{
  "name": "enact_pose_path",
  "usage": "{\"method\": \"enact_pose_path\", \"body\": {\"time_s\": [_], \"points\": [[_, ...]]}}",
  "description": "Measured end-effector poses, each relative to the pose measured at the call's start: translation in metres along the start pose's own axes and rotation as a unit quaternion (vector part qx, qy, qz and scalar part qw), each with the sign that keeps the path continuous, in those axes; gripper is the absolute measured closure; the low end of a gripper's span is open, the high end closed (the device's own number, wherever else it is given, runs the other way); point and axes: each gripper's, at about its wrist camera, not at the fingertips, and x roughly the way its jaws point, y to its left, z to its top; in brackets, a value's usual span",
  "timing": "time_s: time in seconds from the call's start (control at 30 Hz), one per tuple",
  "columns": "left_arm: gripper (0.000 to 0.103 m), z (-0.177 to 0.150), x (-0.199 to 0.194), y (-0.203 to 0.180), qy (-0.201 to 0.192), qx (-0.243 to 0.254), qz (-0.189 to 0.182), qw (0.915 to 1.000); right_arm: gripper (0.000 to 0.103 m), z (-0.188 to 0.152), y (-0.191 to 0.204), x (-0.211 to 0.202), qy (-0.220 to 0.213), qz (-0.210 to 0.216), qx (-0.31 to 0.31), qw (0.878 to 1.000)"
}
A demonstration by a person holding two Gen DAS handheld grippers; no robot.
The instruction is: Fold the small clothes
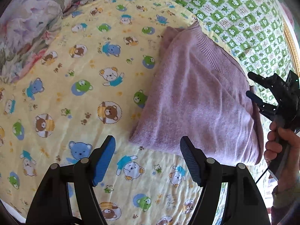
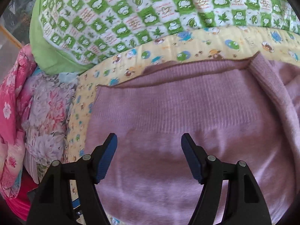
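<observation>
Right now both claws stand wide apart and hold nothing. Left claw point(image 1: 148, 161) hovers over the yellow bear-print sheet point(image 1: 78, 93) on the bed; the folded pink sweater point(image 1: 198, 101) lies just ahead and to the right of it, its near corner close to the right finger. Right claw point(image 2: 149, 155) is directly over that sweater point(image 2: 168, 131), ribbed hem band ahead of the tips, a doubled sleeve or edge strip off to its right. In the left wrist view a hand point(image 1: 281, 140) grips the right claw's handle at the sweater's far side. Green patchwork quilt point(image 2: 142, 15) lies beyond, floral bedding point(image 2: 46, 116) to the left. The sweater looks like a soft, fuzzy, light, floppy knit that would sag and slide on itself, so pinch through all layers at the corners or the firmer ribbed hem, not mid-panel.
</observation>
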Motion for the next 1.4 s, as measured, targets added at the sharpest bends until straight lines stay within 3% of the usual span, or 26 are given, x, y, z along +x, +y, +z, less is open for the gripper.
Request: {"method": "enact_pose_path", "body": {"time_s": [0.13,0.23,0.33,0.4,0.43,0.5,0.57,0.73,0.83,0.93,1.07,1.13,1.3,1.4], "points": [[0.031,0.000,0.005,-0.002,0.009,-0.003,-0.006,0.9999,0.032,0.003,-0.020,-0.011,-0.008,-0.006,0.015,1.000],[0.031,0.001,0.005,-0.005,0.008,0.001,-0.006,0.9999,0.032,0.000,-0.058,-0.023,-0.019,-0.056,0.043,0.997],[0.031,0.002,0.005,-0.006,0.008,0.003,-0.005,1.0000,0.032,0.002,-0.110,-0.049,-0.056,-0.169,0.074,0.981],[0.031,0.003,0.005,-0.006,0.010,0.002,-0.006,0.9999,0.032,0.005,-0.131,-0.068,-0.087,-0.252,0.090,0.960],[0.031,0.003,0.006,-0.005,0.011,0.001,-0.005,0.9999,0.032,0.007,-0.138,-0.078,-0.104,-0.270,0.103,0.952],[0.031,0.003,0.007,-0.004,0.013,-0.001,-0.008,0.9999,0.032,0.010,-0.142,-0.096,-0.140,-0.249,0.131,0.949],[0.031,0.003,0.009,-0.005,0.015,-0.002,-0.010,0.9998,0.032,0.013,-0.129,-0.094,-0.141,-0.206,0.127,0.960],[0.029,0.005,0.017,-0.007,0.029,-0.004,-0.014,0.9995,0.032,0.023,-0.046,-0.041,-0.074,-0.082,0.059,0.992],[0.029,0.006,0.019,-0.009,0.029,-0.007,-0.017,0.9994,0.032,0.023,0.019,0.001,-0.017,-0.016,0.010,1.000],[0.027,0.010,0.021,-0.007,0.029,-0.013,-0.021,0.9993,0.029,0.016,0.075,0.038,0.034,0.008,-0.034,0.999],[0.026,0.012,0.026,-0.006,0.032,-0.018,-0.038,0.9986,0.023,0.009,0.127,0.081,0.081,-0.002,-0.072,0.994],[0.026,0.013,0.029,-0.007,0.031,-0.015,-0.045,0.9984,0.019,0.011,0.148,0.106,0.102,-0.040,-0.089,0.990],[0.025,0.016,0.039,-0.012,0.027,-0.010,-0.052,0.9982,0.017,0.020,0.159,0.149,0.135,-0.087,-0.070,0.985],[0.027,0.020,0.045,-0.018,0.019,-0.004,-0.050,0.9986,0.009,0.019,0.167,0.174,0.152,-0.132,-0.091,0.975]]}}
